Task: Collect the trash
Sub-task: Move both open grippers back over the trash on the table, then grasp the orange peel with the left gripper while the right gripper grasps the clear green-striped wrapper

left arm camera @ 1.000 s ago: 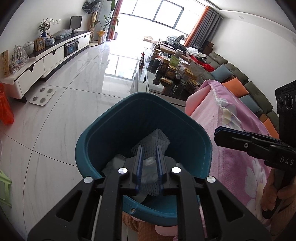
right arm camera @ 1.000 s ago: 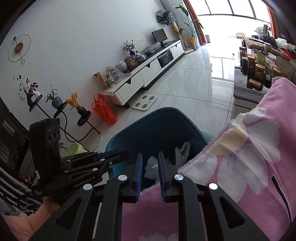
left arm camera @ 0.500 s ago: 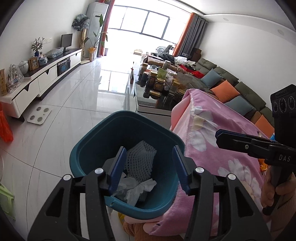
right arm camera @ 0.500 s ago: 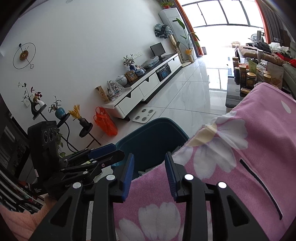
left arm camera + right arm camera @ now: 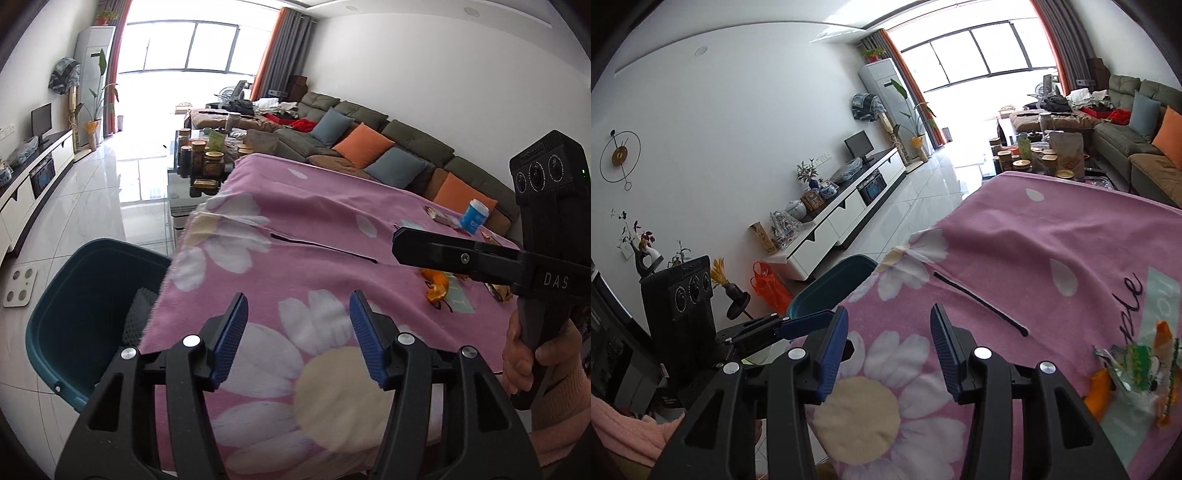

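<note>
A teal bin [image 5: 70, 310] stands on the floor at the left edge of the table, with grey mesh trash [image 5: 135, 317] showing inside; its rim [image 5: 831, 284] also peeks out in the right wrist view. My left gripper [image 5: 297, 332] hovers over the pink flowered cloth [image 5: 314, 236], jaws opening, nothing between them. My right gripper [image 5: 888, 349] is over the same cloth, jaws also opening and empty. Orange peel [image 5: 436, 286], snack wrappers [image 5: 496, 290] and a blue cup [image 5: 474, 216] lie at the right of the table. A crumpled wrapper with peel [image 5: 1134, 369] lies right of my right gripper.
A black strap [image 5: 979, 302] lies on the cloth. A glass coffee table with jars [image 5: 203, 162] stands beyond the table, a long sofa [image 5: 369, 144] at the right, a white TV cabinet [image 5: 846, 206] along the left wall. A bathroom scale [image 5: 20, 288] lies on the tiles.
Both grippers pulled back from above the bin to over the pink cloth, and their jaws spread apart. The mesh trash once between the left jaws now lies in the bin.
</note>
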{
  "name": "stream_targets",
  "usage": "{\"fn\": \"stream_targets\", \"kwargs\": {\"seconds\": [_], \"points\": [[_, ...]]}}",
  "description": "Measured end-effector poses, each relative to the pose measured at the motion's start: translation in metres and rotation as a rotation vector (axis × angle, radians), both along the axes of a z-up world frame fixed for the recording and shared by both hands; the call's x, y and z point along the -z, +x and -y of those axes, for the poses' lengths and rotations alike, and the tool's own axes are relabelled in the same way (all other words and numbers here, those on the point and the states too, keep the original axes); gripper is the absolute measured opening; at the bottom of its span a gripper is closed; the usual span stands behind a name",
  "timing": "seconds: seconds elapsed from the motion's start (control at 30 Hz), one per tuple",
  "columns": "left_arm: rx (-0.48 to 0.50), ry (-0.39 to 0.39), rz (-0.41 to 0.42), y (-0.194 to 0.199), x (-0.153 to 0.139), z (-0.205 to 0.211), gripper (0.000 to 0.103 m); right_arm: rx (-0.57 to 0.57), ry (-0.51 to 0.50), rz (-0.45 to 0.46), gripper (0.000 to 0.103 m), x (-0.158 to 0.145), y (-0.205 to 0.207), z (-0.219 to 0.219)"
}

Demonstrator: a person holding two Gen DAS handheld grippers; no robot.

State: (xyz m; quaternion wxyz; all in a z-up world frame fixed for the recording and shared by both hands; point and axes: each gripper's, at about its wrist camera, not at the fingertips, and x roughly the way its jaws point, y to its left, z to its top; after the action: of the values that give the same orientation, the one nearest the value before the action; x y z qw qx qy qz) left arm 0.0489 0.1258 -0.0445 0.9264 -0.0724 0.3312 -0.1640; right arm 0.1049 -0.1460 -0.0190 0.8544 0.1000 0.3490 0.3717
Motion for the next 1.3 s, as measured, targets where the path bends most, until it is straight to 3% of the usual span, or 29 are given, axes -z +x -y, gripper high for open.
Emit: {"fn": "stream_targets", "kwargs": {"seconds": [0.3,0.57,1.03,1.3], "points": [[0.156,0.008,-0.027,0.011,0.011,0.072,0.057,0.24,-0.005,-0.012,0.048,0.016,-0.018,0.098],[0.258,0.018,-0.081,0.028,0.022,0.126,0.057,0.375,-0.011,-0.033,0.048,0.032,-0.024,0.151],[0.318,0.022,-0.164,0.047,0.032,0.163,0.053,0.369,-0.041,-0.049,0.05,0.044,-0.01,0.159],[0.316,0.021,-0.176,0.053,0.034,0.165,0.028,0.338,-0.079,-0.051,0.05,0.044,0.005,0.144]]}}
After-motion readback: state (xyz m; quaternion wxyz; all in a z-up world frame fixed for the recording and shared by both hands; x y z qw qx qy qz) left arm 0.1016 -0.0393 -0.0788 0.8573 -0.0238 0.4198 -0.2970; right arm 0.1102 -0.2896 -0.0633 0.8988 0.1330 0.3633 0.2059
